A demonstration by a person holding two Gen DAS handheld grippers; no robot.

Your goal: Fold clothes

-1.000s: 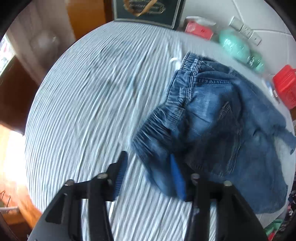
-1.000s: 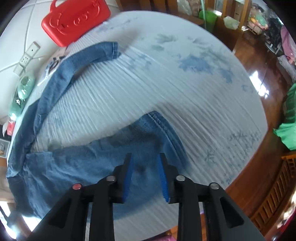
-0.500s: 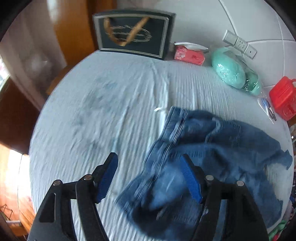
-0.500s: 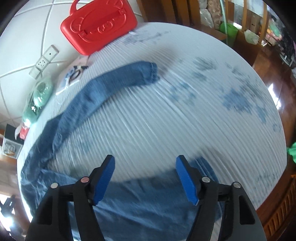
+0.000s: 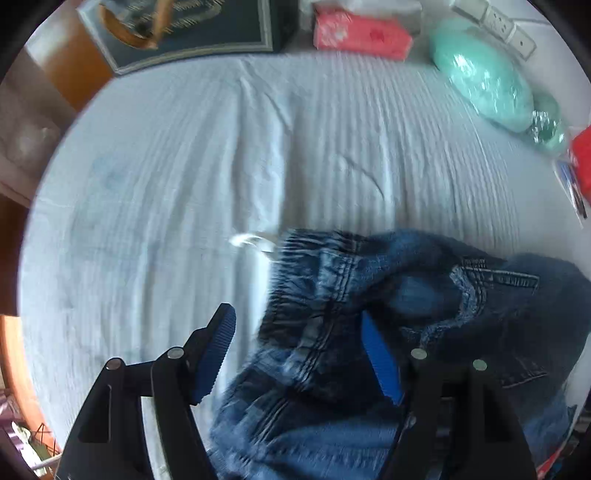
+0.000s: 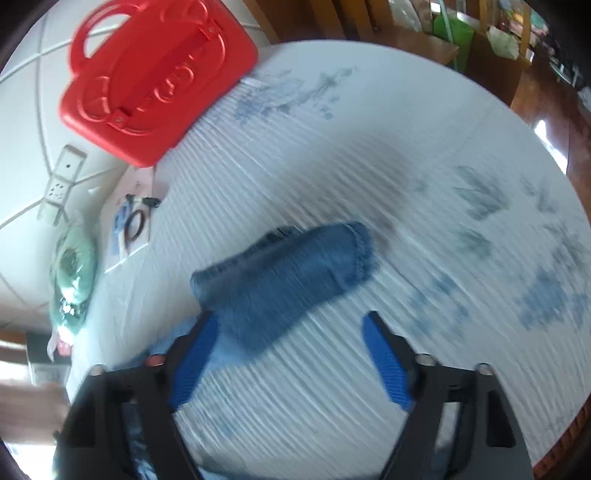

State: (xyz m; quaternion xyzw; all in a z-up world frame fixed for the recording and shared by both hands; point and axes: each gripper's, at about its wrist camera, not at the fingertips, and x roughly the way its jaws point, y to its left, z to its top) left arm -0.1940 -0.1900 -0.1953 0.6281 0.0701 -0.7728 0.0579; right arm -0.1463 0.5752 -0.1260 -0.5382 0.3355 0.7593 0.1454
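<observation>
Blue denim jeans (image 5: 388,332) lie crumpled on the white ribbed cloth (image 5: 184,184) of the table, waistband up in the left wrist view. My left gripper (image 5: 299,332) is open, its jaws spread over the waistband, holding nothing. In the right wrist view one jeans leg (image 6: 288,273) lies stretched out with its hem toward the right. My right gripper (image 6: 291,339) is open just short of that leg, empty. The frames are blurred.
A red plastic case (image 6: 155,77) stands at the back, with a power strip (image 6: 59,181), a green wrapped bundle (image 5: 484,88), a pink tissue pack (image 5: 362,33) and a dark framed box (image 5: 184,29). The table's edge and wooden floor (image 6: 554,110) lie to the right.
Both grippers have opened and let go of the jeans. The left one moved in over the waistband; the right one moved toward the far leg, whose hem now lies closer.
</observation>
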